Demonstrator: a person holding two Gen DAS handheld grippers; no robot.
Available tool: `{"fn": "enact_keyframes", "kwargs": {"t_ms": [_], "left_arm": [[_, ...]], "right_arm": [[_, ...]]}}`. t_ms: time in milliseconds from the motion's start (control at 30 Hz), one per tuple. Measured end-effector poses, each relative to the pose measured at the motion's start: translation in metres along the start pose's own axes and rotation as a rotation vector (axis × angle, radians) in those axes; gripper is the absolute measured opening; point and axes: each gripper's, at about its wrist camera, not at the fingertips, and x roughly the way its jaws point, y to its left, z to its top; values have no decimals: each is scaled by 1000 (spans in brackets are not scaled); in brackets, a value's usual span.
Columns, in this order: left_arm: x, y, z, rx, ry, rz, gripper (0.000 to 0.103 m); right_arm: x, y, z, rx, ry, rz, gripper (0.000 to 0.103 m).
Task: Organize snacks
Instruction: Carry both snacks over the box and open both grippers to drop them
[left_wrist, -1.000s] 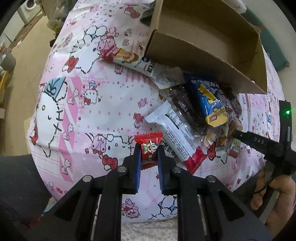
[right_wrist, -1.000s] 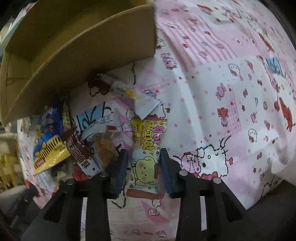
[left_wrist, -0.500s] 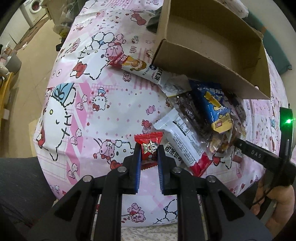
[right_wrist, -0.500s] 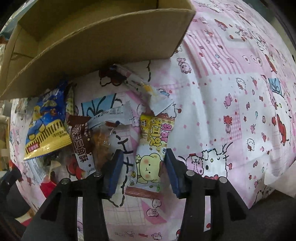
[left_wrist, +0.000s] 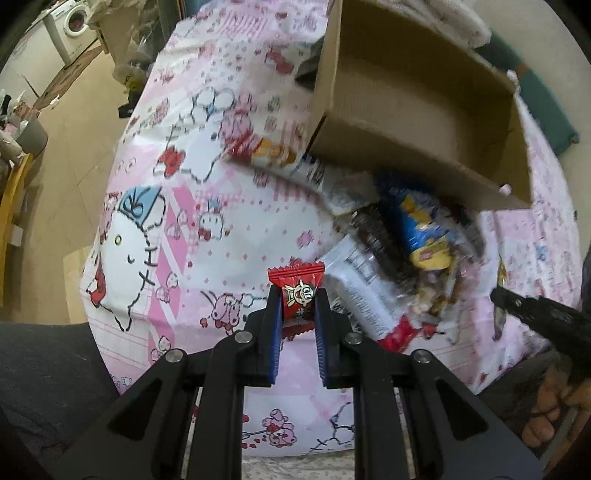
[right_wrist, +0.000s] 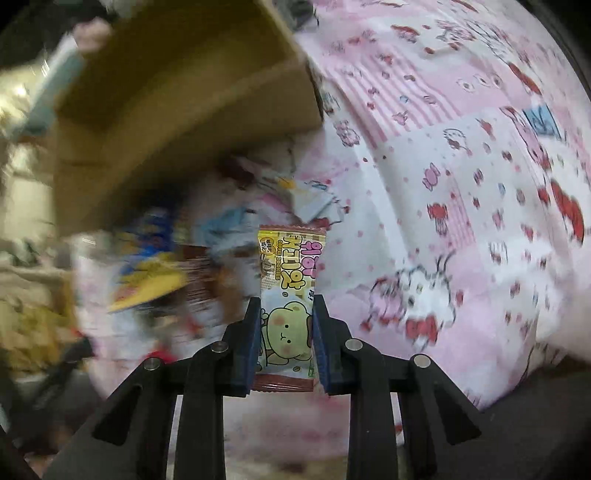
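left hand-held gripper (left_wrist: 298, 308): clamped on red candy (left_wrist: 297, 291) | right hand-held gripper (right_wrist: 284, 319): jaws just closed on yellow bear snack (right_wrist: 289, 291) | cardboard box (left_wrist: 417, 96) far, seen empty | snack pile (left_wrist: 406, 251) left on surface (left_wrist: 192, 221) near box

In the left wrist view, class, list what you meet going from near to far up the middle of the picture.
left gripper → small red candy packet held in its jaws → white snack bar wrapper → blue and yellow snack bag → cardboard box.
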Motion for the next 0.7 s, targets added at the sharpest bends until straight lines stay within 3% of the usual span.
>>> {"fn": "enact_keyframes", "kwargs": {"t_ms": [100,200,333,467,567,700], "left_arm": [[-22,-4,9,11,-44,-62,13],[-44,-15,27,37,-102,-99,13],[-70,-34,52,101,-195,-147,13],[-86,-51,79,167,-269,-140,13],[-87,-57,99,185,-290,-121,13],[-74,-66,121,189,-281,-97,13]], "right_arm": [[-32,15,-17,-49,-62,134,27],[-56,30,-17,-114,-135,195,27],[-78,41,11,-184,-234,237,27],[-90,38,50,-208,-302,280,27],[-118,26,85,-225,-338,287,27],[-113,23,119,-225,-355,294,27]]}}
